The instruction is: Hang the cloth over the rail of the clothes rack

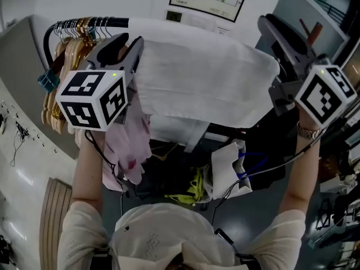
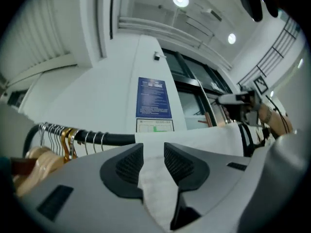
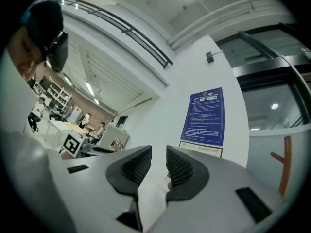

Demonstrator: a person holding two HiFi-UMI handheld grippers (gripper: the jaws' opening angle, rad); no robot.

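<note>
A white cloth (image 1: 208, 77) lies draped over the black rail (image 1: 112, 22) of the clothes rack, hanging down on both sides. My left gripper (image 1: 130, 43) is at the cloth's left end, by the rail. In the left gripper view its jaws (image 2: 154, 152) stand open, with the cloth (image 2: 155, 178) showing in the gap below them and no pad pressing on it. My right gripper (image 1: 269, 24) is off the cloth's right end, held apart from it. Its jaws (image 3: 159, 154) are open, with only the white wall behind the gap.
Wooden and gold hangers (image 1: 67, 55) crowd the rail's left end. A pink garment (image 1: 130, 145) hangs below the left gripper, and a white bag (image 1: 228, 170) sits under the rack. A blue poster (image 2: 154, 97) is on the wall behind. People sit at desks (image 3: 36, 113) far off.
</note>
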